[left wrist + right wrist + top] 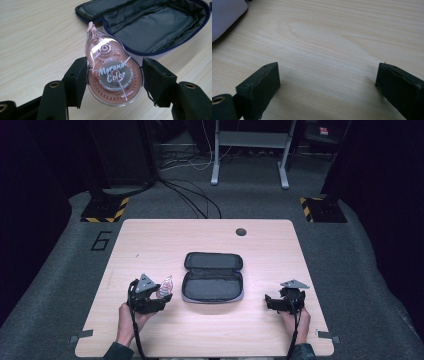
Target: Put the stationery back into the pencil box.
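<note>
Carrying step: left gripper (113, 75) pinching correction tape (113, 75) above bench (150, 245), just left of open case (213, 277). Right gripper (327, 82) spread, empty, resting aside. Next: swing over case, lower, release inside.

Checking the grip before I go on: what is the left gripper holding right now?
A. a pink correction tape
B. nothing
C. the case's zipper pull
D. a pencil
A: in the left gripper view the jaws of the left gripper press both sides of the pink correction tape, with the open case lying behind it.
</note>
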### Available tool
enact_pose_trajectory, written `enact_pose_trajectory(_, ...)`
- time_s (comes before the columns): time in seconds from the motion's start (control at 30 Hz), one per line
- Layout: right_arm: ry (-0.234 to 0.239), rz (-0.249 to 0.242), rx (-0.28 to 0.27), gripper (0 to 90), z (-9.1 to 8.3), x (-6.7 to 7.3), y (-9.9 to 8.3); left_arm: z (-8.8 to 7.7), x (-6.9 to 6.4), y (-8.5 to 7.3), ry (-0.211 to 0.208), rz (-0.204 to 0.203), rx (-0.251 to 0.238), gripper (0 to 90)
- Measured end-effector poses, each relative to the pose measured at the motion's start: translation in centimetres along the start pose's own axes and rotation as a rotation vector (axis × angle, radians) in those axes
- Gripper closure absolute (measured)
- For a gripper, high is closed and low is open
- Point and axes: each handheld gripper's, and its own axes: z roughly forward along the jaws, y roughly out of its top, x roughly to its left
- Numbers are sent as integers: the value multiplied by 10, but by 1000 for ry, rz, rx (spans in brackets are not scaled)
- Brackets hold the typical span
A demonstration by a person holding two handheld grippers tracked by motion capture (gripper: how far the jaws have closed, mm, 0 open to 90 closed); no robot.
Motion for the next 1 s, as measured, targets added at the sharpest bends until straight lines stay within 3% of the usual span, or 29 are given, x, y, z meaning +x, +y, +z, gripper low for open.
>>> enact_pose_trajectory(0.13,-3,-3,-2,50,0,0,0,4,-5,8,-15,28,0,393)
enact_pose_trajectory(0.47,-3,4,1,50,0,1,0,18,-18,24,-44,41,-31,393)
enact_pose_trajectory(1.0,-4,0,0,50,0,0,0,44,-34,44,-114,91,-15,392)
